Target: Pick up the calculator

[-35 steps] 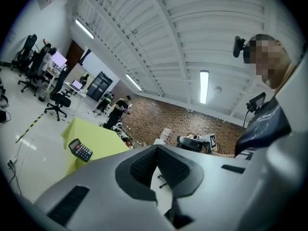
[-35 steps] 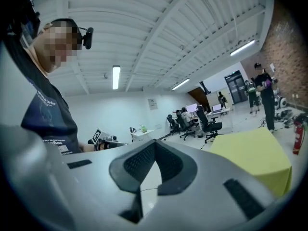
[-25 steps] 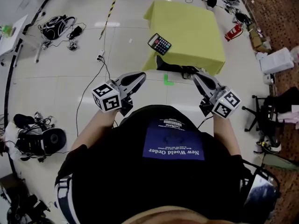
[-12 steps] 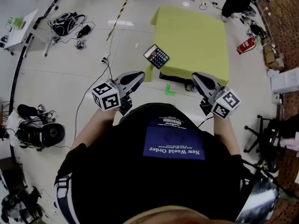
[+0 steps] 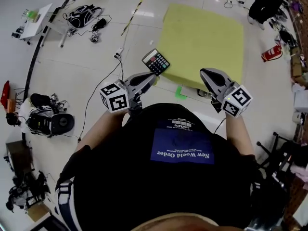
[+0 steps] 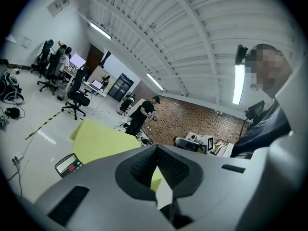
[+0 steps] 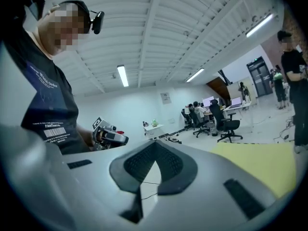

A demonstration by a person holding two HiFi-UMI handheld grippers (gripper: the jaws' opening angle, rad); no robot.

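Observation:
A dark calculator (image 5: 156, 61) with coloured keys lies on the near left corner of a low yellow-green table (image 5: 204, 37). My left gripper (image 5: 153, 76) is shut and empty, its tips just short of the calculator. In the left gripper view the calculator (image 6: 69, 164) shows low at the left, beside the closed left gripper (image 6: 157, 150). My right gripper (image 5: 204, 72) hovers at the table's near edge, to the right of the calculator, also shut and empty. The right gripper view shows the right gripper (image 7: 155, 160) closed, with the table (image 7: 260, 165) at the right.
Bags, cables and a power strip (image 5: 118, 53) lie on the floor at the left. A green tape mark (image 5: 180, 91) sits by the table's near edge. A person in black (image 5: 266, 1) stands beyond the far right corner. A red object (image 5: 271, 53) is on the floor at the right.
The table and calculator have come closer and lower in the head view. Both grippers have advanced toward the table's near edge, and the left tips now nearly reach the calculator. Both jaws stay shut.

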